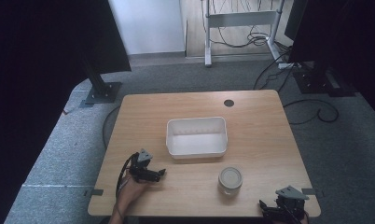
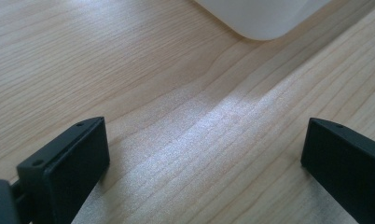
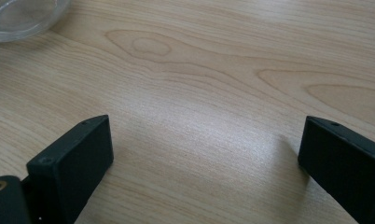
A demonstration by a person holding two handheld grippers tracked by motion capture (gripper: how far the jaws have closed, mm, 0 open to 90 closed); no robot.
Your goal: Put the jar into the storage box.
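A white rectangular bin [image 1: 197, 136] sits empty in the middle of the wooden table [image 1: 255, 121]. In front of it and to the right stands a clear glass jar [image 1: 230, 180] with a pale lid. My left gripper [image 1: 158, 173] rests on the table near the front left, below the bin's left corner, held by a hand. Its jaws stand wide apart over bare wood [image 2: 204, 154], with the bin's rounded corner [image 2: 265, 18] ahead. My right gripper [image 1: 269, 210] lies at the front right edge, open [image 3: 206, 154], with the jar's base [image 3: 17, 16] at its far left.
A round cable hole [image 1: 229, 103] marks the table's far edge. Grey carpet surrounds the table. Black stands [image 1: 101, 91] and cables [image 1: 311, 112] lie on the floor at left and right. A white desk frame [image 1: 241, 28] stands at the back.
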